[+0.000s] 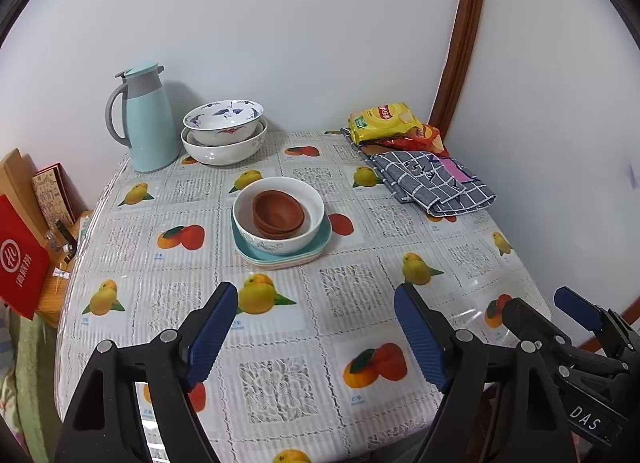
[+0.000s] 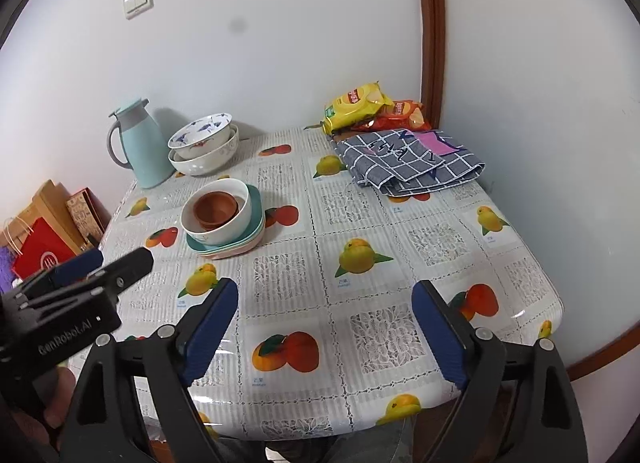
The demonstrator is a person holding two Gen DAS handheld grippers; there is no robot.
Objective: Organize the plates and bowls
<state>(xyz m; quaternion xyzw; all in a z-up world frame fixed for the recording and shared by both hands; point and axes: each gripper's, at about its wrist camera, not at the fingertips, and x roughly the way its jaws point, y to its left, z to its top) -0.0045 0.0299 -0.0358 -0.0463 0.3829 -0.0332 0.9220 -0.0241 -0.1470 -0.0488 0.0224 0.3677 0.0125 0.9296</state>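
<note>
Hovering low over the near edge of the tabletop [image 1: 280, 343], the left gripper [image 1: 316, 339] has its jaws spread wide and holds nothing; the right gripper [image 1: 576, 311] sits just beside it at the lower right, also empty. From the left wrist view the stack [image 1: 282, 219] stands mid-table, well apart from both grippers: one white bowl [image 1: 280, 241] holding brown bowls [image 1: 278, 211], two by the look of the rims, set on square plates [image 1: 280, 257], probably three, though the edges blur together. At the back, beside one teal jug [image 1: 146, 119], two large bowls [image 1: 224, 133] are nested, the crane-painted one inside the plain one. Two snack bags [image 1: 384, 121] and one checked cloth [image 1: 432, 183] lie at the far right.

From the right wrist view the same count holds, with the stack [image 2: 222, 219] left of centre and the nested pair [image 2: 204, 149] behind it. The right gripper [image 2: 326, 329] also has its jaws parted, nothing between them, and the left gripper [image 2: 108, 265] shows at the left edge.

To do this step well, I judge each gripper should come in level at the stack's rim, take one wall of the white bowl squarely and lift straight up, so the brown bowls inside do not slide.
</note>
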